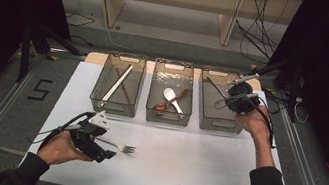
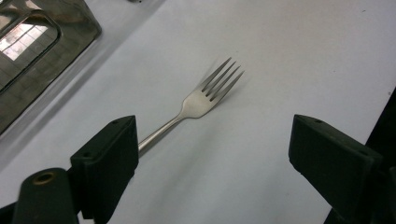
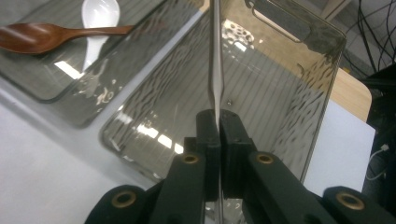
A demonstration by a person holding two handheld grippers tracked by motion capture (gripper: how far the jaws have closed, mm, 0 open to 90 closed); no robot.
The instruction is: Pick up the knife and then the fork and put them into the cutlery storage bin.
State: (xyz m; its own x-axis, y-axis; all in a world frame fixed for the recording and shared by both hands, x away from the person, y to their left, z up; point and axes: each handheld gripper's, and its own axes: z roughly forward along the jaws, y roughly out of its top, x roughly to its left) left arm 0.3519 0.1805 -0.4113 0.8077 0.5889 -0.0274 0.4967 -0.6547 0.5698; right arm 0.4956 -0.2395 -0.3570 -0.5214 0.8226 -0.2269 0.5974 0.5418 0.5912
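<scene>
Silver metal fork [image 2: 205, 95] lies flat on the white table surface [image 1: 180, 166], its handle beside one jaw of the left gripper [image 2: 212, 158], jaws spread wide. Right gripper [image 3: 218, 122], clamped on a thin metal utensil [image 3: 215, 56], hangs over the right-hand clear plastic bin [image 3: 299, 79].

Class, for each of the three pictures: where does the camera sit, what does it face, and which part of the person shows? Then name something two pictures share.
High view: above the person's side, facing the table and three bins; both forearms show.
Left gripper view: on the left gripper, jaws open around a fork.
Right gripper view: on the right gripper, shut on a knife over the right bin.
Shared: the fork, in the high view and the left gripper view.
</scene>
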